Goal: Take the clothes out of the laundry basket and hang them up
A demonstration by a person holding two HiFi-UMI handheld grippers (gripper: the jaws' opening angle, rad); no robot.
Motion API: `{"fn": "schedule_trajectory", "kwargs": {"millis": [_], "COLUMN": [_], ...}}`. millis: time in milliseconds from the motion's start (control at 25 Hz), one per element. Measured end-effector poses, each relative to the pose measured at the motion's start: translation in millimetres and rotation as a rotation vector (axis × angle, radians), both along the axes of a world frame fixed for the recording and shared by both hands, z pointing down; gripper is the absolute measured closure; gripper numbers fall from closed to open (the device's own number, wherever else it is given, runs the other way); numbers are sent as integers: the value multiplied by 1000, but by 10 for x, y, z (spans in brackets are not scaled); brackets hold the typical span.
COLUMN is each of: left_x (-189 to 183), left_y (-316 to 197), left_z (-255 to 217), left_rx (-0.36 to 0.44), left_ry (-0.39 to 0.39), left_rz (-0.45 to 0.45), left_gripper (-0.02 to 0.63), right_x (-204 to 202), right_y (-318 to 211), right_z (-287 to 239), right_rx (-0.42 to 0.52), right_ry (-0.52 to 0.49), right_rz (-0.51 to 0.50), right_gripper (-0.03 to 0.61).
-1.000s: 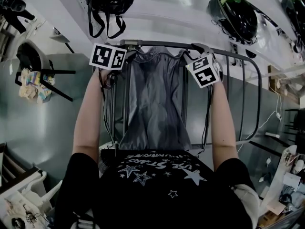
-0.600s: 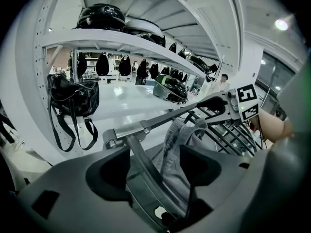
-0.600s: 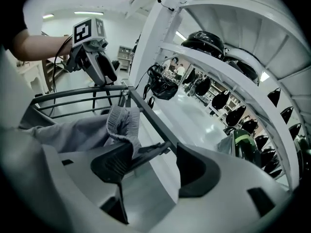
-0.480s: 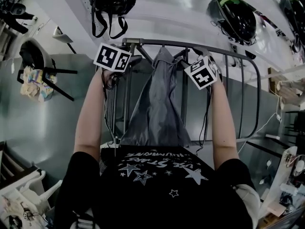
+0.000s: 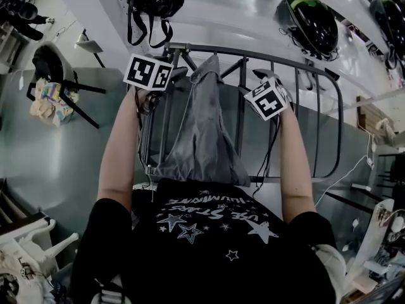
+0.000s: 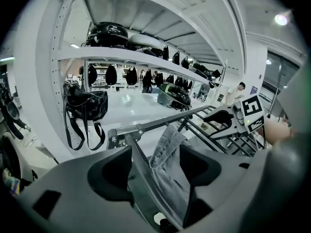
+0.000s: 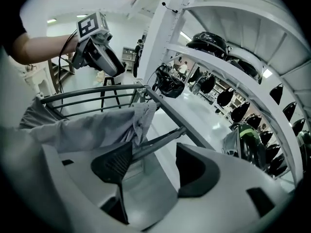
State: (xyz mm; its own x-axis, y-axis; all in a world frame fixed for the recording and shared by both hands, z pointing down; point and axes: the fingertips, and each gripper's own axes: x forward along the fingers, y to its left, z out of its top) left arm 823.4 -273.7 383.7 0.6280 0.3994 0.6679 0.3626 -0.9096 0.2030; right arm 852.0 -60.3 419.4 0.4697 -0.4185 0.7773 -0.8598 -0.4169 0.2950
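My left gripper [image 6: 155, 169] and right gripper [image 7: 148, 171] stand open, gripping nothing. The grey garment [image 5: 204, 128] drapes over the rack rail [image 5: 266, 51] between them.

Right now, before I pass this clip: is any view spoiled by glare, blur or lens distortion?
Head view: dim and flat, glossy white surface glaring at the top, rack bars bowed. Left gripper view: heavy fisheye, black corners, one lamp flaring, grey garment sharp. Right gripper view: shelves curved, garment readable.
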Motion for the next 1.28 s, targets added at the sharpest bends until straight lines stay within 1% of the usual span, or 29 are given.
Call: {"fn": "schedule_trajectory", "kwargs": {"millis": [80,200,400,440,560,640,680,800,880,1040,1280], "left_x": [-73,-223,-476,-538,-730,-868,-940,-1176,-1346,-1670,-2142], "left_y": [30,78,191,221,280,314,333,387,426,534,831], "left_z": [-57,-139,-323,-364,-493,-584,-627,-738,-799,-925,-999], "left_rx": [1,5,-21,-23,-11,-6,-2,26,41,54,80], "left_ry": [15,40,100,112,155,189,207,253,276,314,328], "left_rz": [-18,-45,-117,-132,-181,-217,-234,-284,-309,-350,-399], "left_gripper": [296,296,302,312,379,422,448,512,530,545,545], "right_x": [-49,-117,-199,-229,-352,-432,-484,-715,-893,-1229,-1629], "right_y": [21,33,141,181,300,389,432,559,630,785,1099], "right_z": [-64,-229,-592,-660,-874,-990,-1035,-1089,-1131,-1171,-1134], "right_rx": [30,101,248,269,336,380,399,428,446,475,528], "right_ry": [17,69,195,218,281,322,337,345,358,363,341], "right_rz": [2,11,41,46,66,72,71,50,29,-3,-31], "right_gripper": [284,303,393,421,513,554,563,566,568,568,568]}}
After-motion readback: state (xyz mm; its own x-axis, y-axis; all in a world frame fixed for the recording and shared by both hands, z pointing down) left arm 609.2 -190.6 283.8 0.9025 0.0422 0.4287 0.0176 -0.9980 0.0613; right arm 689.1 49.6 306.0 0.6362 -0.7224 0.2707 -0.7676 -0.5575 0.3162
